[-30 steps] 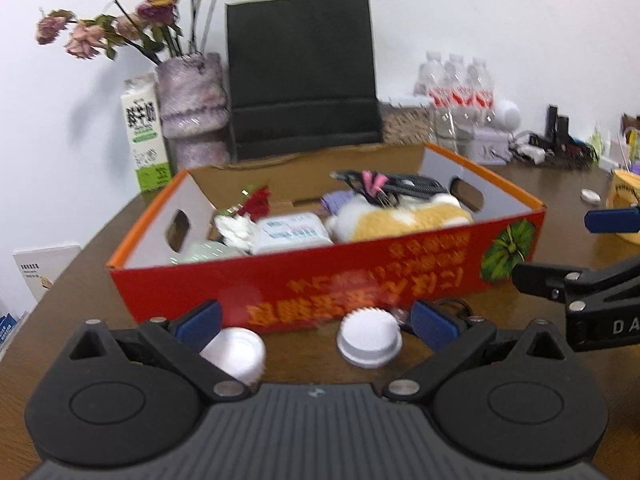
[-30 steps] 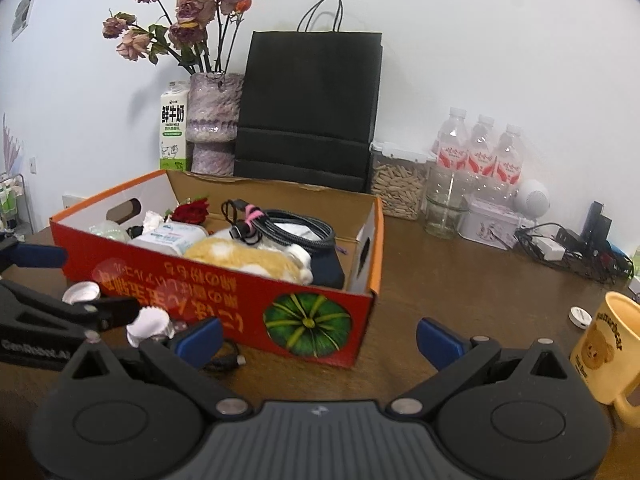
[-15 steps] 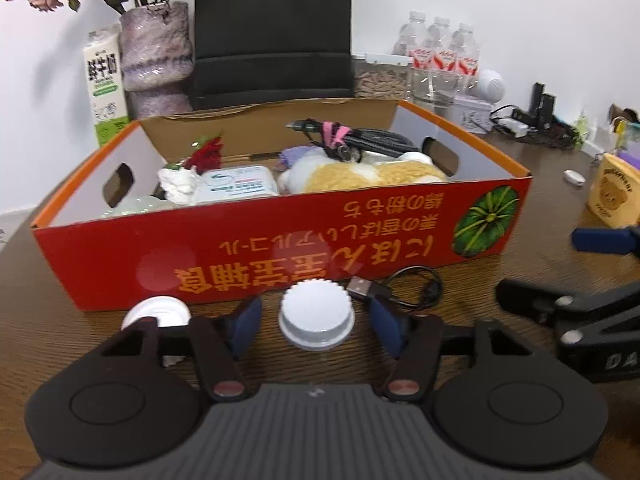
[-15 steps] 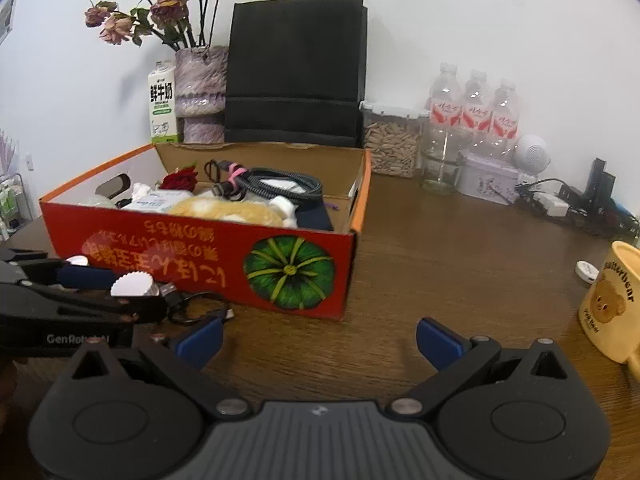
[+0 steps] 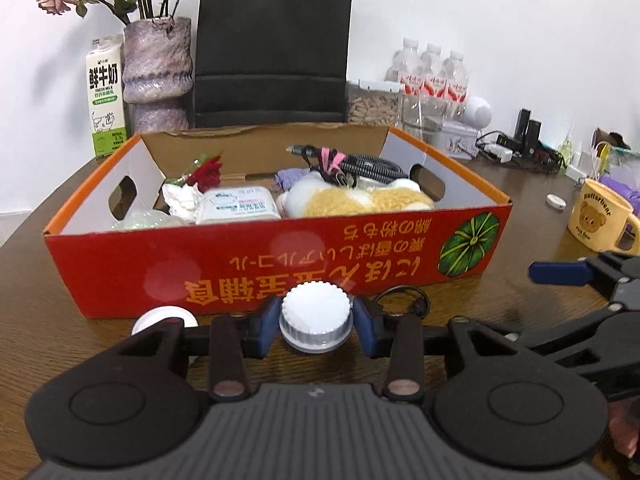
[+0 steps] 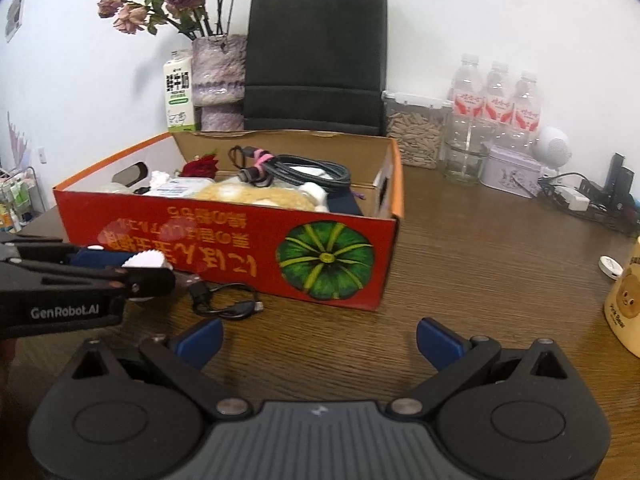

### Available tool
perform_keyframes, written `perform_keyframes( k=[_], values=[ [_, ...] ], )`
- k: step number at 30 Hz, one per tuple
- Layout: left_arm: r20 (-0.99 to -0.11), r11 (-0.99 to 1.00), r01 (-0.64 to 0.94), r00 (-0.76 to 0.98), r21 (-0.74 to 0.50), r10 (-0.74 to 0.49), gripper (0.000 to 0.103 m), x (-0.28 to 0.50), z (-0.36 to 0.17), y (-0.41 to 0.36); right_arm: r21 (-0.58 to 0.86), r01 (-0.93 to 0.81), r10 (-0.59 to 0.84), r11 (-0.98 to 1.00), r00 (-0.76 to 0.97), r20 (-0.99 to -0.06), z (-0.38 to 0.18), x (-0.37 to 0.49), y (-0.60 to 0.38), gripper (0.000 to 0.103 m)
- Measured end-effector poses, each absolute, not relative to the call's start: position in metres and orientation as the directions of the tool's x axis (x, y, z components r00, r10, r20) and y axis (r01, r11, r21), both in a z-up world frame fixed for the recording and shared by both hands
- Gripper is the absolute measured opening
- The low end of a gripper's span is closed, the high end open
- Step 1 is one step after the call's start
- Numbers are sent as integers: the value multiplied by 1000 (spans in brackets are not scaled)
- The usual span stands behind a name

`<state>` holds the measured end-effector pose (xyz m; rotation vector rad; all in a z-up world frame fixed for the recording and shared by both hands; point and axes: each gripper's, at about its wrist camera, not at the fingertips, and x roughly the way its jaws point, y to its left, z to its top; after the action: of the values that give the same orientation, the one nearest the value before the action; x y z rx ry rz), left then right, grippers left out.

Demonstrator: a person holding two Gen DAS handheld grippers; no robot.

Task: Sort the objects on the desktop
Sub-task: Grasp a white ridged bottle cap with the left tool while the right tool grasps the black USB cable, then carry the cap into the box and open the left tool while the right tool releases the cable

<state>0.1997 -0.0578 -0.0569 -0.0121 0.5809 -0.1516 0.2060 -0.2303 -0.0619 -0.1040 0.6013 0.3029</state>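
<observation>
My left gripper [image 5: 316, 320] is shut on a white ribbed bottle cap [image 5: 316, 314], just in front of the red cardboard box [image 5: 120, 276]. The cap and left gripper also show in the right wrist view [image 6: 146, 261]. The box holds a wipes pack [image 5: 238, 206], a yellow plush toy [image 5: 360, 200], a coiled cable [image 5: 360, 166] and a red rose [image 5: 206, 172]. A second white cap [image 5: 164, 316] lies on the table left of my left gripper. A short black cable [image 6: 224, 300] lies by the box front. My right gripper [image 6: 318, 340] is open and empty above the table.
A yellow bear mug [image 5: 598, 216] and a small white lid [image 5: 555, 201] sit at the right. Behind the box stand a black paper bag [image 5: 272, 44], a vase with dried flowers [image 5: 156, 72], a milk carton [image 5: 105, 96], water bottles [image 6: 496, 100] and a tin [image 6: 508, 172].
My left gripper has closed its fingers onto the ribbed white cap. The right gripper has stayed open and shifted a little nearer the box front.
</observation>
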Motion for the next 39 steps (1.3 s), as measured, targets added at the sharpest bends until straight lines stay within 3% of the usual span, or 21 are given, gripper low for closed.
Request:
perform_keyframes(
  k=[10,19,22,24,25,39],
  values=[
    [-507,988,136,848,-67,-151,41,190,-47,-35,-16,-329,254,944,759,-599,-64,214,-196,100],
    [-501,989,118,853,-84,-145,41,188,-45,-12,8,-323,257,946,737,-625,-66,227,-172,82],
    [-497,988,122,854,-90,-151,41,186,-44,-9,16,-334,271,943,736,-620,-65,227,-168,72],
    [-495,988,127,855,-89,-155,41,185,-44,-9,23,-347,288,937,737,-612,-64,225,-167,50],
    [-493,988,129,856,-88,-156,41,184,-43,-8,25,-352,293,936,736,-610,-63,224,-167,47],
    [-461,987,140,873,-77,-160,41,173,-40,-8,42,-359,319,932,762,-563,-53,199,-170,44]
  ],
)
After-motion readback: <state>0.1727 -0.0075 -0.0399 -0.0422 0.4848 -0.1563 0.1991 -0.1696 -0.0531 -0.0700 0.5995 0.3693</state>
